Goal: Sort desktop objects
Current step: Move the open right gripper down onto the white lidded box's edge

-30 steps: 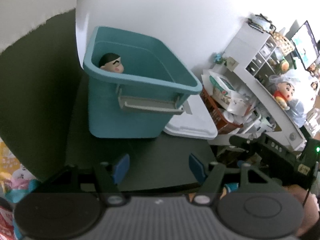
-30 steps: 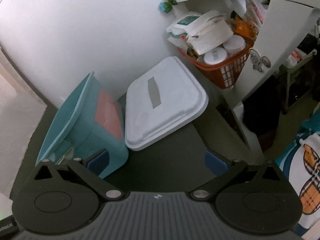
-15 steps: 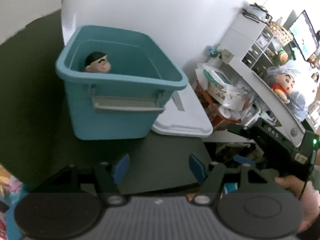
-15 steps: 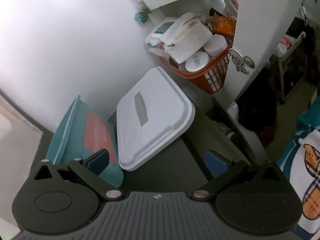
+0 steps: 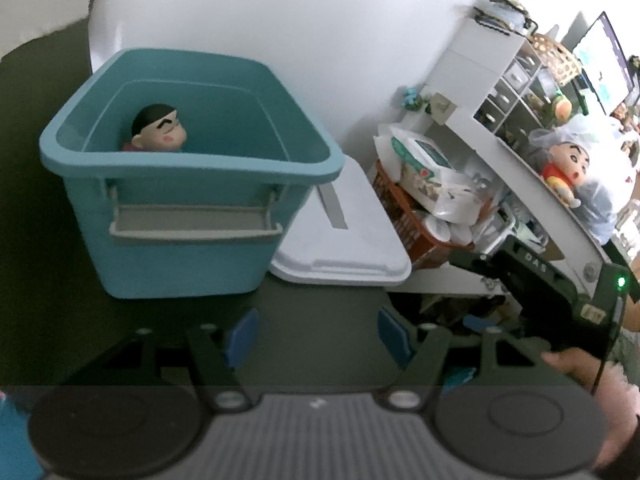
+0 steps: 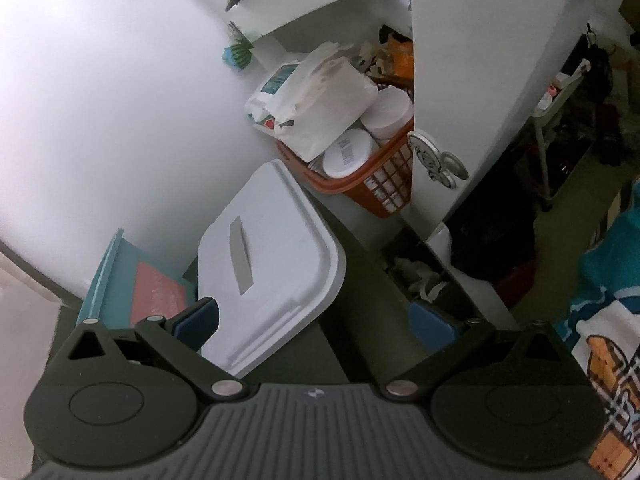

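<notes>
A teal storage bin [image 5: 180, 248] stands on the dark desk, and a cartoon doll head [image 5: 159, 130] rests inside it. Its white lid [image 5: 344, 240] lies flat to the right of the bin. My left gripper [image 5: 316, 336] hovers open over bare desk in front of the bin, with nothing between its blue pads. The right gripper [image 6: 316, 322] is open too, low over the near corner of the white lid [image 6: 268, 268]. In the right wrist view only the bin's edge [image 6: 104, 276] shows at the left. In the left wrist view the right gripper's body, held by a hand, appears at the far right.
An orange basket [image 6: 376, 176] full of packets and tubs sits beyond the lid, under a white shelf unit [image 5: 500, 128]. A red-shirted plush doll [image 5: 564, 168] sits on that shelf. The desk's right edge drops to floor clutter [image 6: 420, 276]. A white wall rises behind the bin.
Both views have slid sideways: the bin now sits more centred in the left wrist view. In the right wrist view the picture has rolled, and the lid and basket have shifted right and down.
</notes>
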`<state>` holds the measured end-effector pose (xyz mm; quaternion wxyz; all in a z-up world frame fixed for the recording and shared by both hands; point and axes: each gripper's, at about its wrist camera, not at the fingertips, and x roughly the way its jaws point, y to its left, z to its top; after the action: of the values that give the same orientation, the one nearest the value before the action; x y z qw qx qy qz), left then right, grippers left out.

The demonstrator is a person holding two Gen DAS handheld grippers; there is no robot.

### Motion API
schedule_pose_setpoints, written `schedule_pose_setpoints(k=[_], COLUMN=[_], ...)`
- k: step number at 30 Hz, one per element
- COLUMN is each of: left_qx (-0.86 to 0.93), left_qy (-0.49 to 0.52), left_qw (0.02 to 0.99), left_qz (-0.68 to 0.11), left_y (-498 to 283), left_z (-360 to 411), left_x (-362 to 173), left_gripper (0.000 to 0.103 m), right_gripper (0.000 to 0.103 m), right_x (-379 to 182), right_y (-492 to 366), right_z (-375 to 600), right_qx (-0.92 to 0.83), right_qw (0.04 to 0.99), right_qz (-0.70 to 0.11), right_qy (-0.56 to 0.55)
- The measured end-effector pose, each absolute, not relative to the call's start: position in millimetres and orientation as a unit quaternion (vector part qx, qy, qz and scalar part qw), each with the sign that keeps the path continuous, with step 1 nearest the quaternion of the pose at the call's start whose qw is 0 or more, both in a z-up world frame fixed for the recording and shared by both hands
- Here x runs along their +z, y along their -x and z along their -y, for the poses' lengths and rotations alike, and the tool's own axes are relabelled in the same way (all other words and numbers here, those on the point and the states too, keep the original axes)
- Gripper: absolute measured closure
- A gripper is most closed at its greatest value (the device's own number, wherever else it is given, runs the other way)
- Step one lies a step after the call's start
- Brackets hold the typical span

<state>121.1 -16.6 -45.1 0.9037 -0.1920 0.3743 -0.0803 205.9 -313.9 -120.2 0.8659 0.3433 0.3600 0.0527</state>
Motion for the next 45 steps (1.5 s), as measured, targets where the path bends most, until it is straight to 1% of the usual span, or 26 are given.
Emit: schedule_pose_setpoints(k=[13,14,16,23,25,27,29,33,38,45], left_qx=[-0.073,-0.073,-0.070,-0.060,-0.058,-0.056,-0.055,-0.055,-0.059,-0.057], left_qy=[0.204,0.201,0.196,0.206,0.210,0.212,0.214,0.217,0.214,0.215], left_qw=[0.902,0.903,0.904,0.903,0.901,0.901,0.900,0.898,0.898,0.897], left_qz=[-0.374,-0.372,-0.373,-0.373,-0.374,-0.375,-0.376,-0.379,-0.379,-0.383], left_y=[-120.8,-120.9,-121.2,-121.9,-122.1,-122.6,-122.7,-123.2,-123.0,-123.4], left_z=[2.1,1.5,-0.1,-9.9,-12.3,-14.0,-15.2,-16.4,-13.9,-15.2], left_x=[-68.4,-68.8,-70.3,-74.0,-75.4,-76.8,-77.8,-79.3,-79.0,-80.9], left_gripper=[0.033,0.033,0.033,0.033,0.033,0.033,0.033,0.033,0.033,0.033], right_gripper=[0.000,0.001,0.007,0.009,0.014,0.027,0.033,0.034,0.034,0.034], right_x=[-136.4,-138.5,-143.3,-151.6,-155.2,-158.4,-161.6,-168.2,-177.9,-184.2], right_y=[-222.3,-223.6,-227.4,-231.3,-233.5,-235.7,-237.3,-238.8,-244.4,-252.2], right_z=[285.9,284.0,282.1,282.0,283.2,283.1,282.7,284.1,288.5,284.0], right_qx=[0.042,0.041,0.045,0.045,0.050,0.055,0.048,0.040,0.042,0.044], right_qw=[0.884,0.884,0.879,0.876,0.872,0.868,0.865,0.860,0.838,0.834], right_qz=[-0.333,-0.334,-0.341,-0.342,-0.342,-0.345,-0.350,-0.352,-0.354,-0.346], right_qy=[-0.324,-0.324,-0.329,-0.336,-0.348,-0.354,-0.357,-0.368,-0.412,-0.428])
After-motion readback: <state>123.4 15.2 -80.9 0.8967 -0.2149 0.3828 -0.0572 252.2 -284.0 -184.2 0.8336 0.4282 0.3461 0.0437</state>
